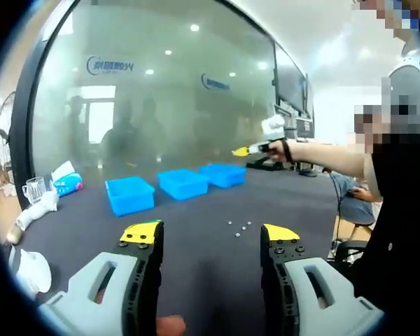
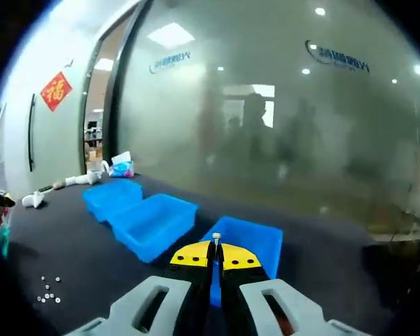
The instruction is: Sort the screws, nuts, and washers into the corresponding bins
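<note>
Above the nearest blue bin (image 2: 245,241), right tool (image 2: 216,260) pinches a small screw (image 2: 216,239); should centre over it before parting. Left tool (image 1: 210,234) gapes empty, loose hardware (image 1: 239,226) on counter (image 1: 196,231) beyond.

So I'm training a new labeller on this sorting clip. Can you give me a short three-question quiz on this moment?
1. True or false: the right gripper has its fingers closed on a small screw.
2. How many blue bins stand on the dark table? A) two B) three C) four
3. Fill in: the left gripper is ____, and beyond it the loose small parts lie on the table.

Key: 1 true; 2 B; 3 open.
</note>
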Available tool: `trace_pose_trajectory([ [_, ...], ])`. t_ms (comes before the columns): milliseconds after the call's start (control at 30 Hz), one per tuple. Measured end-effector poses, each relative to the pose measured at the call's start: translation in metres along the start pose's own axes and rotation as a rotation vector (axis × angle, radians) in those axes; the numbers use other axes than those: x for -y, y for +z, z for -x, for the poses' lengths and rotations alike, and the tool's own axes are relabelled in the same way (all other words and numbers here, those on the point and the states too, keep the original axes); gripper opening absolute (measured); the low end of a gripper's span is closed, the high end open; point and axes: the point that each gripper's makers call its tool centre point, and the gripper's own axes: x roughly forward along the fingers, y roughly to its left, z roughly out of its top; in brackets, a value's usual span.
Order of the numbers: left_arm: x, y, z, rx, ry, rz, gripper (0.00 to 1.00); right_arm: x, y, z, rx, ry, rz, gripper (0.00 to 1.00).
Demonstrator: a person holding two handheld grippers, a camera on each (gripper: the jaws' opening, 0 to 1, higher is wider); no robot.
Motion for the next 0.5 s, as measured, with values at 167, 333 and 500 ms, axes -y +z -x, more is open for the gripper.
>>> trace_pose_trajectory([
  [167, 0.001, 0.001, 0.0, 0.0, 0.003, -0.002, 0.54, 0.004, -0.009, -0.017, -0.045, -0.011, -0.003, 0.01],
  [333, 0.001, 0.001, 0.001, 0.001, 0.008, 0.0, 0.54, 0.009, -0.02, -0.025, -0.077, -0.023, 0.001, 0.01],
  [500, 0.001, 0.001, 0.002, 0.0, 0.009, 0.001, 0.54, 0.012, -0.023, -0.026, -0.081, -0.031, 0.019, 0.02],
])
